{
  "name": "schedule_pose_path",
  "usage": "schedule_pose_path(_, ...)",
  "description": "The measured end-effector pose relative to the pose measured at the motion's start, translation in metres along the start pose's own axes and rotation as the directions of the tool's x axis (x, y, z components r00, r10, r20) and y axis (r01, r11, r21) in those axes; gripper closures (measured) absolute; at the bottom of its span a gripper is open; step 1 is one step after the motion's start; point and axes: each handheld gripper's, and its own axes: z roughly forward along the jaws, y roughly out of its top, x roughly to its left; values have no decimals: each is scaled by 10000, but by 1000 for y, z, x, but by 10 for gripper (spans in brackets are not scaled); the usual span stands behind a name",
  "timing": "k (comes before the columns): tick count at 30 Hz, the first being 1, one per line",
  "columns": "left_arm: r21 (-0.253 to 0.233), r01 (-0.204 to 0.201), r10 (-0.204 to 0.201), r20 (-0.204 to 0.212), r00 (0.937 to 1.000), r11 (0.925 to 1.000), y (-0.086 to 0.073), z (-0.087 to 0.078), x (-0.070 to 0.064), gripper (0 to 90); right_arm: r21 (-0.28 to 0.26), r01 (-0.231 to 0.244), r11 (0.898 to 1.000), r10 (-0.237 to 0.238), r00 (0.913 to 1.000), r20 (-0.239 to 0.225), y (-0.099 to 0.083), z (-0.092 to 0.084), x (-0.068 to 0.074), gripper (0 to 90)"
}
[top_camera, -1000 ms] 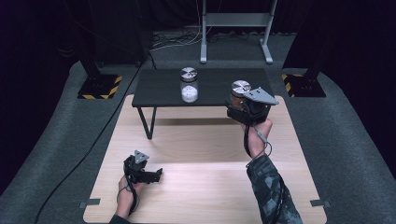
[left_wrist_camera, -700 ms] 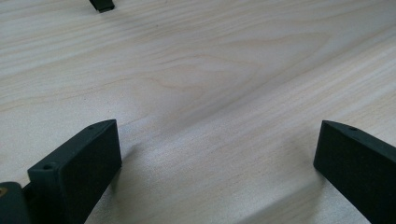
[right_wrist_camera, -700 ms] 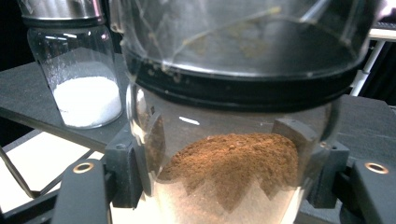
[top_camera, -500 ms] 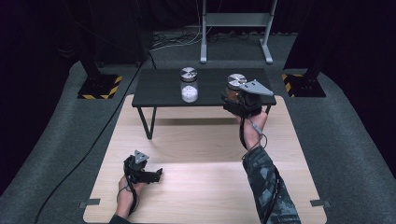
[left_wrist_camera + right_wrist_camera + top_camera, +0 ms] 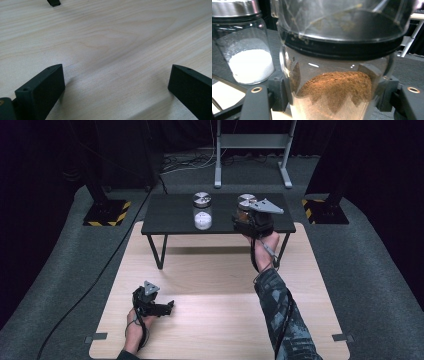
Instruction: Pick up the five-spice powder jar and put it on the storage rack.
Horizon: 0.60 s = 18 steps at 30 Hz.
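A glass jar of brown powder with a metal lid stands upright between the jaws of my right gripper, which is shut on its sides at the front right of the black table. In the right gripper view the gripper has a pad on each side of the jar. A second jar with white powder stands on the table just left of it, also close at the left as jar. My left gripper rests low on the wooden board, open, with nothing between the jaws.
The low black table stands on thin legs at the far end of the board. Grey carpet surrounds the board, with a cable running down the left. A metal stand and two yellow-striped bases sit behind the table.
My right gripper has carried the brown-powder jar to the left, closer to the white-powder jar. The left gripper has stayed put.
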Motion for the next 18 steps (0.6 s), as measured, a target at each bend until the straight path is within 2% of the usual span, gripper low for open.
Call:
schedule_pose_path(13, 7, -48, 48, 37, 10000, 10000, 0, 0, 0, 4, 350, -207, 9992, 200, 9996, 213, 1, 23, -5, 293)
schedule_pose_path(18, 8, -62, 62, 42, 10000, 10000, 0, 0, 0, 4, 109, -382, 9992, 380, 9992, 159, -5, 28, -7, 293)
